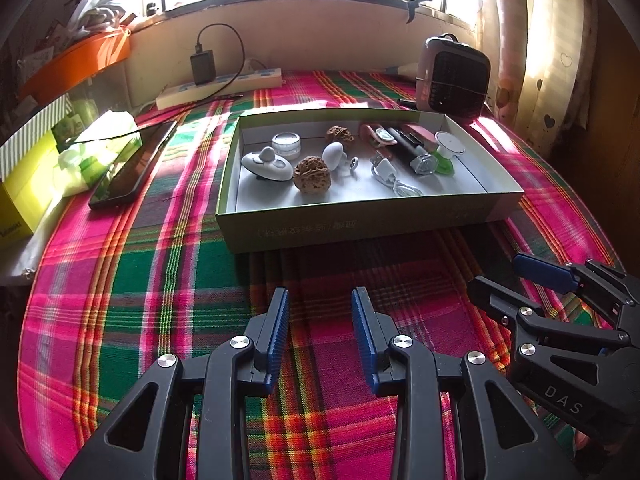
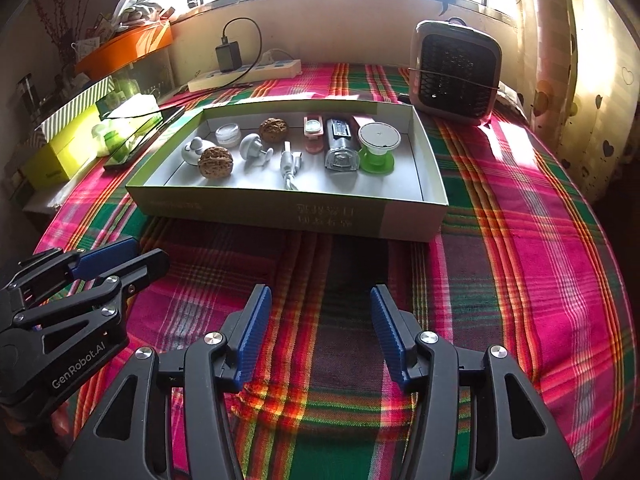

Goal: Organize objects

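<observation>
Left hand-held gripper (image 1: 320,300), right hand-held gripper (image 2: 320,300) tilted down, empty, over cloth (image 1: 160,300).

We carry two matching black plastic grippers, the left gripper (image 1: 320,300) and the right gripper (image 2: 320,300), each built of cut-out linkage arms pinned with round silver screws. Their jaws are faced with ribbed blue pads (image 2: 256,332). White lettering marks the bodies: "DAS" on one, "GenRobot.AI" on the other.
</observation>
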Motion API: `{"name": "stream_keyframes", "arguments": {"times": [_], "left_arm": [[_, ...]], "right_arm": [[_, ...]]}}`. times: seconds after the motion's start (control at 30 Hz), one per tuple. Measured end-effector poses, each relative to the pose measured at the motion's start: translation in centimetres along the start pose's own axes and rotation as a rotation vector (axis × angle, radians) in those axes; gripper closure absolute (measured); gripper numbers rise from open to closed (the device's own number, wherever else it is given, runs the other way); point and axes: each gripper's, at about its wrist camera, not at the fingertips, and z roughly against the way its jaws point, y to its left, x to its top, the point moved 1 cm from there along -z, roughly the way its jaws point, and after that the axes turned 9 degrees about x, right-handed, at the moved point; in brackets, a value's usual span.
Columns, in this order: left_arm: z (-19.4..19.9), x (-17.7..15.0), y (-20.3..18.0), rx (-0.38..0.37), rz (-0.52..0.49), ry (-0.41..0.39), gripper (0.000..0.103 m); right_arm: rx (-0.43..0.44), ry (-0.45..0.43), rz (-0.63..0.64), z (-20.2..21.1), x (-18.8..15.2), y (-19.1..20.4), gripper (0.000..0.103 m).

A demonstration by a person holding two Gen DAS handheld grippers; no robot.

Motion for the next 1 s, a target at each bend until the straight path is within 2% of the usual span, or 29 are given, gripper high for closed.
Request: {"name": "stream_keyframes", "arguments": {"times": [0.23,0.5,1.0], "left_arm": [[-0.03,-0.77,-0.59,0.035,-0.006,0.009,0.073],[0.02,-0.86,-0.62,0.026,0.001,0.012,0.068],[0.02,-0.9,-0.64,0.024,0.003,0.012,0.068]], "right_arm": [[-0.032,-0.005,0.007,0.36,-0.9,-0.05,0.05],[-0.047,-0.013,0.002,0.49,-1.12,0.05,0.049],[-0.046,-0.013,0.002,0.5,-1.1,0.05,0.047]]}}
